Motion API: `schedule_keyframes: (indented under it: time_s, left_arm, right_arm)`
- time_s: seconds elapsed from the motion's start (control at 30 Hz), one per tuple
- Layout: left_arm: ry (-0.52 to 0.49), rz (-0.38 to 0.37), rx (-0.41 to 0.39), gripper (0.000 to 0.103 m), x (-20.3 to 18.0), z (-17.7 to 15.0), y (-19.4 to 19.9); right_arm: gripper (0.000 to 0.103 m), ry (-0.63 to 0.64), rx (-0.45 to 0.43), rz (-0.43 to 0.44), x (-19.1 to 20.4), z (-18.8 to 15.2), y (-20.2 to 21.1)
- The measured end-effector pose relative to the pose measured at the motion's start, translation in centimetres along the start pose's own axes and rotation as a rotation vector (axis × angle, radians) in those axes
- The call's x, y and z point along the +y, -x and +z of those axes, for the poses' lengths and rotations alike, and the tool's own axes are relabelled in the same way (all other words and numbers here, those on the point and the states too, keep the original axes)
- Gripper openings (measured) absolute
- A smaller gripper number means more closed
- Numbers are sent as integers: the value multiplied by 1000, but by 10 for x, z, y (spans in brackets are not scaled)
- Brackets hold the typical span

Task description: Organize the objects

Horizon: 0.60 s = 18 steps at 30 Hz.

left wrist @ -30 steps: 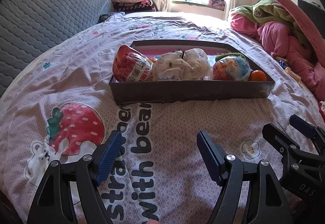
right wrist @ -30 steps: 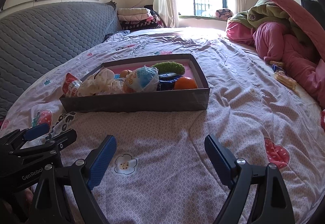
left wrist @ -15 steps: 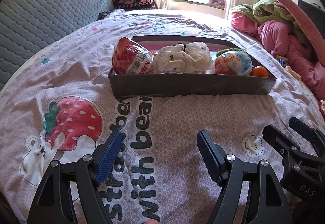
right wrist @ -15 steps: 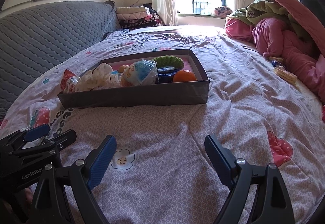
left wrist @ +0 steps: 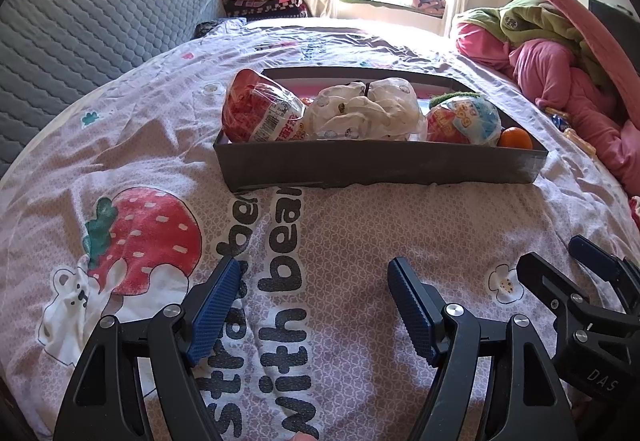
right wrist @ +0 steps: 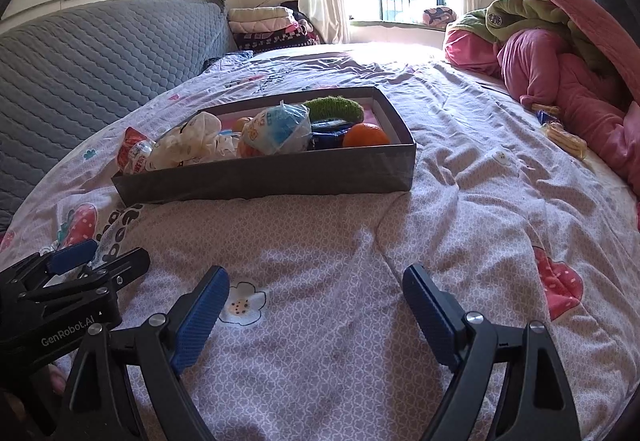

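Note:
A dark grey box (left wrist: pixel 380 165) lies on the bed ahead of both grippers. It holds a red snack bag (left wrist: pixel 260 113), a crumpled white bag (left wrist: pixel 368 113), a round blue-and-red packet (left wrist: pixel 464 121) and an orange (left wrist: pixel 516 139). The right wrist view shows the same box (right wrist: pixel 280 177) with a green fuzzy item (right wrist: pixel 334 109) and a dark blue packet (right wrist: pixel 328 133) at its far end. My left gripper (left wrist: pixel 314 269) hangs open over the printed quilt, nothing between its fingers. Just to its right, my right gripper (right wrist: pixel 316 273) is open and empty too, well short of the box.
The quilt (right wrist: pixel 460 201) is wrinkled to the right of the box. Small wrapped snacks (right wrist: pixel 560 129) lie by a heap of pink and green bedding (right wrist: pixel 560 53) at the right. A grey quilted headboard (right wrist: pixel 100 53) borders the left. Folded blankets (right wrist: pixel 264 21) are stacked at the back.
The box sits slightly higher in both views than a second ago. Both grippers stay open and empty.

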<state>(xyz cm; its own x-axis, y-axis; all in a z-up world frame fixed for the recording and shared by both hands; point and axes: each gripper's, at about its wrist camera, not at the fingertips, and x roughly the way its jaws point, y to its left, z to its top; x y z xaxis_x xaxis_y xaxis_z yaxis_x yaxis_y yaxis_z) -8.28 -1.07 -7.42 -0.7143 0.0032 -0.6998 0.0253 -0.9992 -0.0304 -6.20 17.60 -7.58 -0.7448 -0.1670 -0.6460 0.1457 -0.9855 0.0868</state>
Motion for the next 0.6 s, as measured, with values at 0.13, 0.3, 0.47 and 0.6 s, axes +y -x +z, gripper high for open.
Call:
schedule_keyframes:
  time_s: [0.13, 0.3, 0.47, 0.6]
  left_arm:
    - [-2, 0, -3, 77, -1, 0, 1]
    - [-6, 1, -3, 77, -1, 0, 2]
    - [-7, -5, 2, 77, 0, 0, 1]
    - [-8, -6, 2, 77, -1, -1, 1]
  right_arm:
    - [88, 1, 6, -1, 0, -1, -1]
    - [88, 10, 11, -7, 1, -2, -2]
    - [88, 12, 11, -9, 1, -2, -2]
    - [88, 15, 14, -14, 2, -3, -3]
